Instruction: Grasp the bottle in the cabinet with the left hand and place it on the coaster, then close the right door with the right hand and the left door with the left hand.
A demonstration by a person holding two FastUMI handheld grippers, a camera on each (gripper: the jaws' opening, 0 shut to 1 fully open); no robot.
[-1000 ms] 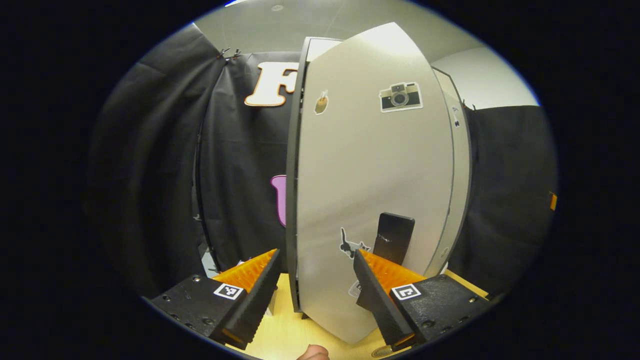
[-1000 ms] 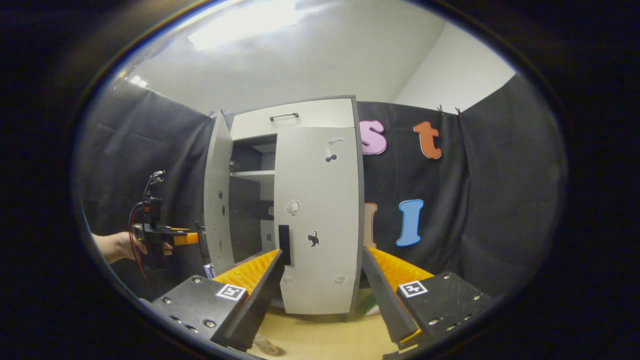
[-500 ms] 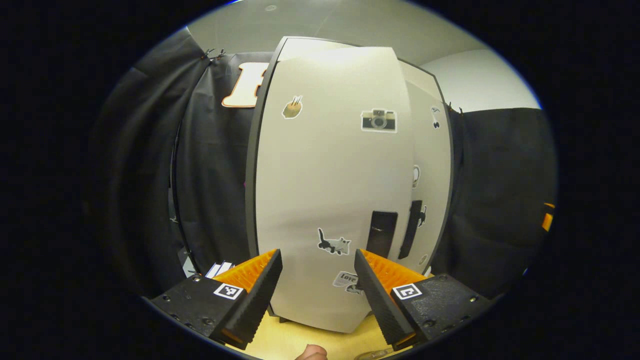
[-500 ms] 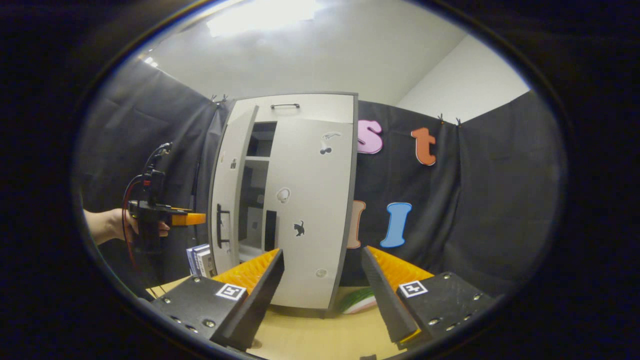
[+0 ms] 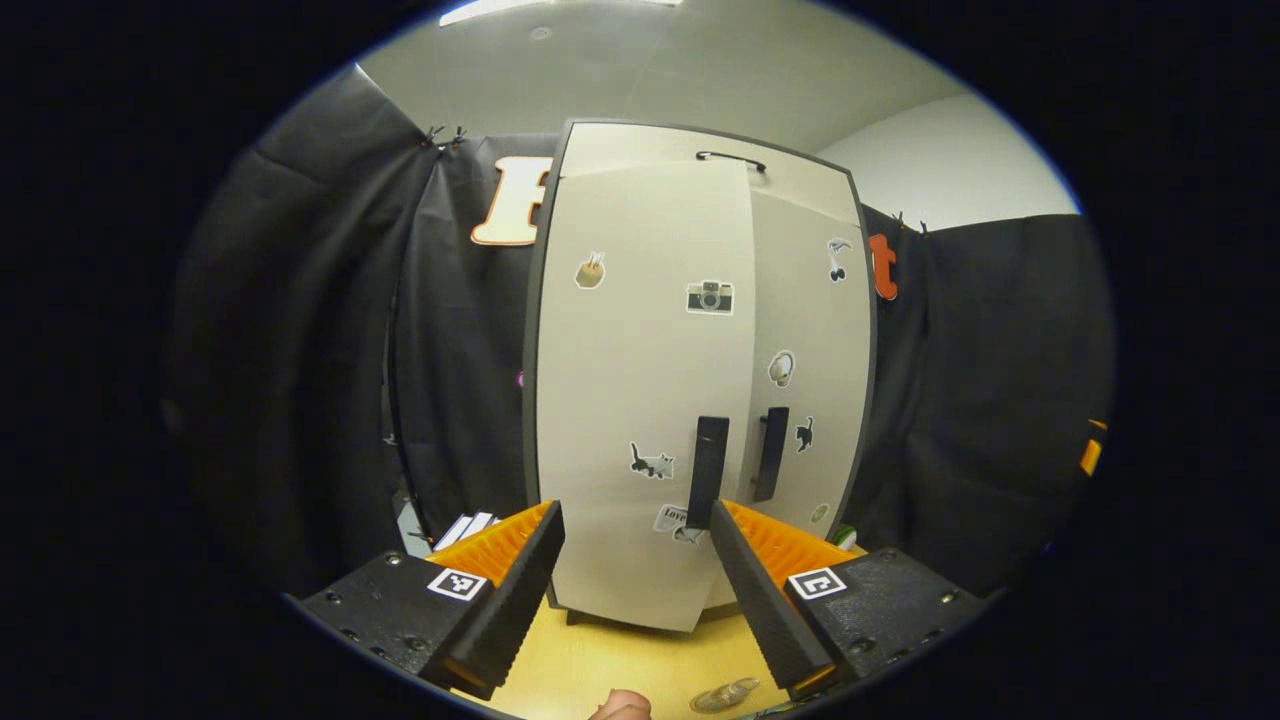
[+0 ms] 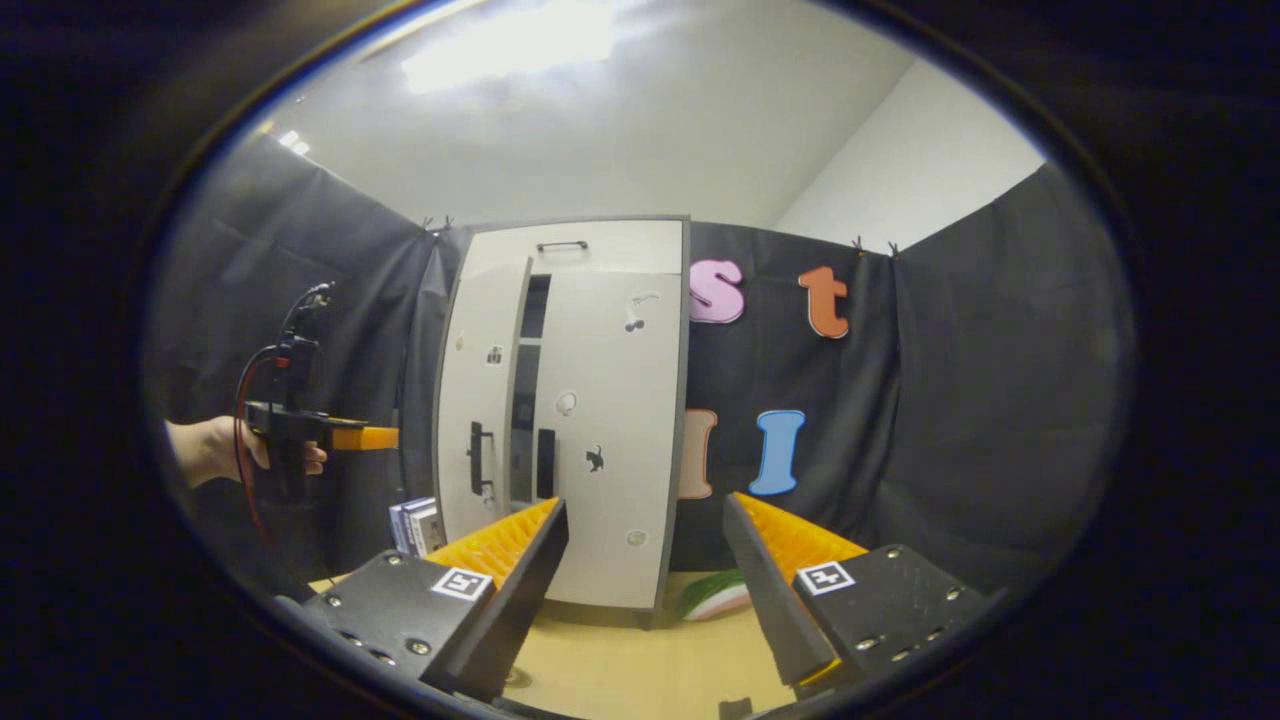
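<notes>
Cabinet point(image 5: 690, 390) stands at the tabletop's point(image 5: 590, 670) far edge. Right door point(image 6: 615, 440) sits flush; left door point(image 6: 480, 420) stands slightly ajar (a dark gap shows between them). Left gripper point(image 5: 635, 560) is wide open, empty, apart from the left door. Right gripper point(image 6: 645, 560) is likewise open, holding nothing.

Your left claw point(image 5: 632, 590) is level, pointing forward with its two fingers spread wide and nothing between them. From the right gripper view, your hand point(image 6: 215, 450) grips its handle at the far left. Your right claw point(image 6: 645, 590) likewise has its fingers wide apart, gripping nothing.
</notes>
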